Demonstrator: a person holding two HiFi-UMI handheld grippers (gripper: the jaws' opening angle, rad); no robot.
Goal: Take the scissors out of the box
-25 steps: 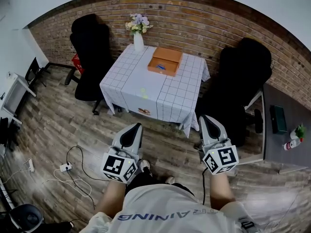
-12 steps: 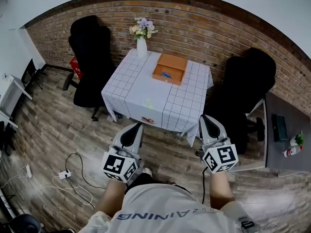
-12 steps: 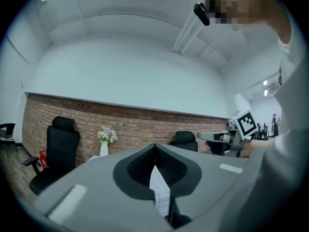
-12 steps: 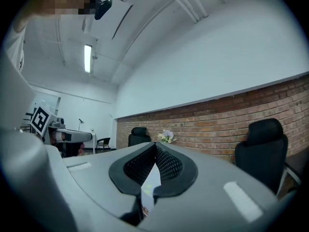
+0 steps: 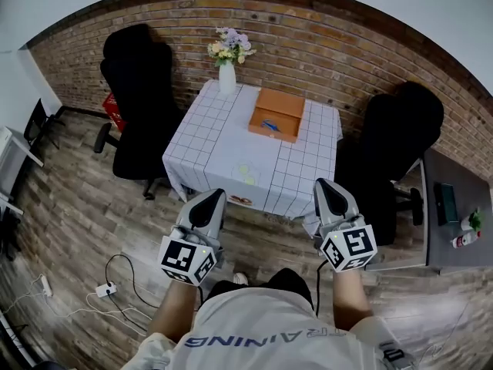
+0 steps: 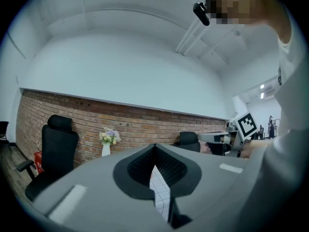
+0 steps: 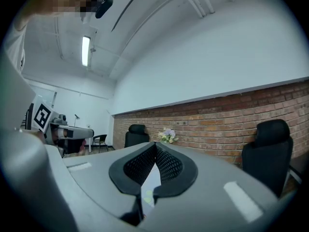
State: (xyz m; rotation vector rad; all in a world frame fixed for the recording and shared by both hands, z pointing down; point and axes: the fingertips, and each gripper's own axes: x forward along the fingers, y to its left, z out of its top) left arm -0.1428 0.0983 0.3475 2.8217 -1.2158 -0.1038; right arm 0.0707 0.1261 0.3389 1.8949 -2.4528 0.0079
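Nearest to us, both arms reach forward over the wooden floor [image 5: 77,199], each holding a tool level and pointing at the table ahead. The left tool [image 5: 212,200] has its pads pressed together with nothing between them. The right tool [image 5: 326,191] is the same, closed and empty. A white power strip [image 5: 105,290] with its cable lies on the floor to our left, clear of our path.

Beyond the tool tips stands the table [image 5: 223,141], covered in a white checked cloth that hangs over its near edge. Neither tool is over it yet. On its far right part sits the open orange box [image 5: 283,99], and inside it we can see something blue that we take to be the scissors [image 5: 270,125], lying flat on the bottom. A white vase of flowers [image 5: 227,75] stands at the far edge, left of the box and apart from it. A black chair [image 5: 139,91] flanks the table on the left and another [image 5: 400,137] on the right, with the brick wall [image 5: 323,37] behind.

We judge that the approach is the step in hand and no grasp has begun. Next we need to close on the table, open one tool, most likely the right since the box lies on that side, and lower it into the box over the scissors without knocking the rim.
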